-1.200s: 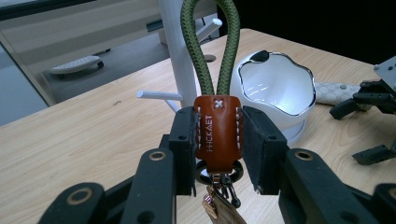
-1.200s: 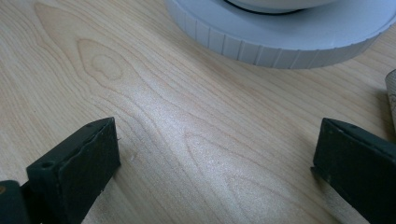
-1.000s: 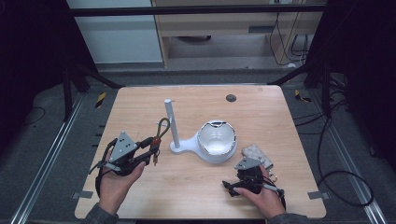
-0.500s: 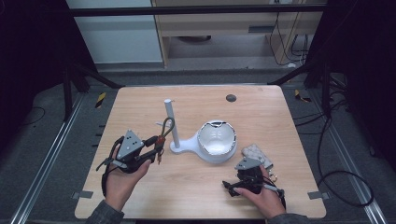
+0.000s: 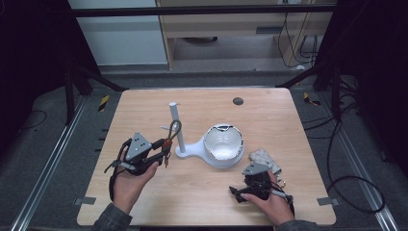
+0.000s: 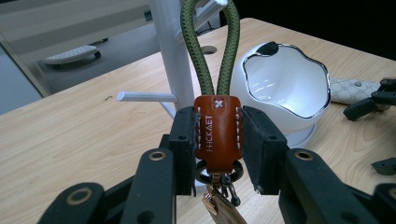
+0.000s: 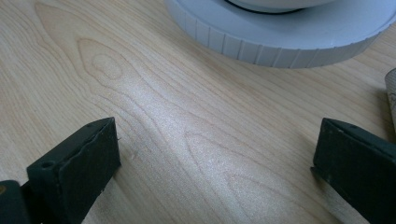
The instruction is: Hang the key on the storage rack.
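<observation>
**One key strap pinched, one stand, one pouch on the desk**

While my left gripper [image 6: 217, 140] pinches it, the single key strap [image 6: 218, 133] stands upright between the two black pads, which press on both sides of its brown leather sleeve. I read the stamped word "HICKAET" running down that sleeve, with white stitching along both edges. One green cord loop [image 6: 211, 46] rises from the sleeve, and one dark metal ring [image 6: 205, 172] with a small clasp hangs under it.

In the high view the strap [image 5: 169, 137] sits off the desk [image 5: 144, 110], left of centre, just beside the one white stand [image 5: 192, 147]. I count one upright post [image 5: 175, 125] on that stand, two short pegs that I can see [image 6: 147, 96], and one white bowl [image 5: 223, 144] with a shiny rim.

My right gripper [image 5: 250, 185] rests near the desk's front edge, toward the right corner, its jaws spread wide over bare wood. One patterned pouch [image 5: 264, 158] lies just beyond it, next to the bowl; its print is too small to read.
</observation>
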The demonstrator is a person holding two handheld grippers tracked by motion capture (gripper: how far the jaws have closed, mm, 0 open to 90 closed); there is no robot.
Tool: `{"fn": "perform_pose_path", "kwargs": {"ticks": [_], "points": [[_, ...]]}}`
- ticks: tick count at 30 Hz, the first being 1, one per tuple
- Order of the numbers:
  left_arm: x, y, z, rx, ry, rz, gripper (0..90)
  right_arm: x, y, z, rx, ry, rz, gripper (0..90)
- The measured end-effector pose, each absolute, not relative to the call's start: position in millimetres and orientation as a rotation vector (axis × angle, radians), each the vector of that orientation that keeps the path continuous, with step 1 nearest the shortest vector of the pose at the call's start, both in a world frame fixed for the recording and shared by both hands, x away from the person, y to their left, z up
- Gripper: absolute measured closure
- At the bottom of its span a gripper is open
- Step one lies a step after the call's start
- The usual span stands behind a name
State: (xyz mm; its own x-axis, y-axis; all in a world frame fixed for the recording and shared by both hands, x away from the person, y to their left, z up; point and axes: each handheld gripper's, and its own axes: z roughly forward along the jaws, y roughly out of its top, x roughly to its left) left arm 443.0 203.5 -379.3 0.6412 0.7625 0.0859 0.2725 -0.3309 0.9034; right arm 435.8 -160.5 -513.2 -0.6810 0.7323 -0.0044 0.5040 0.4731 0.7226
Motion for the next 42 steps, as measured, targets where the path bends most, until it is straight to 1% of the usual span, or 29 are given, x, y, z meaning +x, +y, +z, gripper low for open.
{"fn": "perform_pose_path", "kwargs": {"ticks": [17,34,35,37,42], "points": [[455,205,-393,1.889,0.873,0.624,65.9,435,-161,-513,1.051,2.411,1.024,0.6],[464,198,-400,1.896,0.893,0.592,65.0,435,-161,-513,1.05,2.411,1.024,0.6],[464,197,-400,1.893,0.894,0.589,62.3,435,-161,-513,1.05,2.411,1.024,0.6],[465,196,-400,1.895,0.889,0.591,60.8,435,-161,-513,1.05,2.411,1.024,0.6],[465,200,-407,1.908,0.919,0.614,46.2,435,-161,-513,1.044,2.41,1.022,0.6]]}}
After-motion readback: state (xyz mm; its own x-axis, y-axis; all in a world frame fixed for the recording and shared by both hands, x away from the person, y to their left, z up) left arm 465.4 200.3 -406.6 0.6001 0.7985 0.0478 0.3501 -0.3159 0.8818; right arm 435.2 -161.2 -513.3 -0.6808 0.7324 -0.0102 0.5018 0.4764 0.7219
